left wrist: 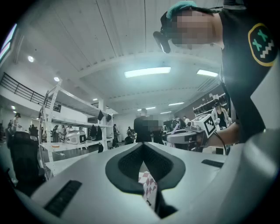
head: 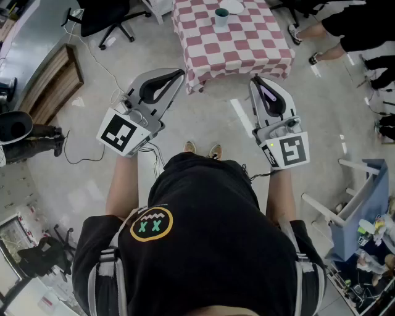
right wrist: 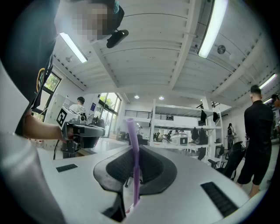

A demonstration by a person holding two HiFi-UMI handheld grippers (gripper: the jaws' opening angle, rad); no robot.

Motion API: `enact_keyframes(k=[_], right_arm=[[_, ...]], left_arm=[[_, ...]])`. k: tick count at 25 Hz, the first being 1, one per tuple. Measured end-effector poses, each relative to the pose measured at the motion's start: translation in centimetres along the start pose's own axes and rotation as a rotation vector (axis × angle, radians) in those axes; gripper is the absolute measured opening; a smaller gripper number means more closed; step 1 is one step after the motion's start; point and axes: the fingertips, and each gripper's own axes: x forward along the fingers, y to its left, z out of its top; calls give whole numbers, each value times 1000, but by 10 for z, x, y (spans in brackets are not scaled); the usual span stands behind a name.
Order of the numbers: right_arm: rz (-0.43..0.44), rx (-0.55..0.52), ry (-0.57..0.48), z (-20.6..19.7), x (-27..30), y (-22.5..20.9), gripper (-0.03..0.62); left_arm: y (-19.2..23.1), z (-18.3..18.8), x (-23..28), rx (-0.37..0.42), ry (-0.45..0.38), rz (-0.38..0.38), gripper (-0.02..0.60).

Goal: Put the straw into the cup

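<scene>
A teal cup (head: 221,16) stands at the far end of a table with a red-and-white checked cloth (head: 247,43), well ahead of both grippers. My right gripper (head: 254,80) is held level and is shut on a purple straw (head: 268,94). In the right gripper view the straw (right wrist: 134,166) stands upright between the jaws of that gripper (right wrist: 136,148), its top end sticking out above them. My left gripper (head: 179,73) is level at the left, short of the table's near corner. Its jaws (left wrist: 143,146) meet at the tip with nothing held.
A white plate (head: 233,6) lies beside the cup. An office chair (head: 105,15) and a wooden bench (head: 52,77) are at the left, and a cable runs over the floor. People's legs (head: 327,37) are at the top right. A blue and white frame (head: 361,203) stands at the right.
</scene>
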Motion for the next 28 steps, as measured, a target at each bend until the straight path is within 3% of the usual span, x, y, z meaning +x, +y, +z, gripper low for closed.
enact_keyframes(k=[16,20,28], right_arm=[[14,0,0,-1,3,3,51],[11,0,-1,-2,1,2,51],[8,4,-3,-2,-2,-3,51]], left_arm=[[2,0,3,1,1,-6,18],[1,-7,1,38,2,-16,18],[-1,-2,8,-1,6,-6,18]])
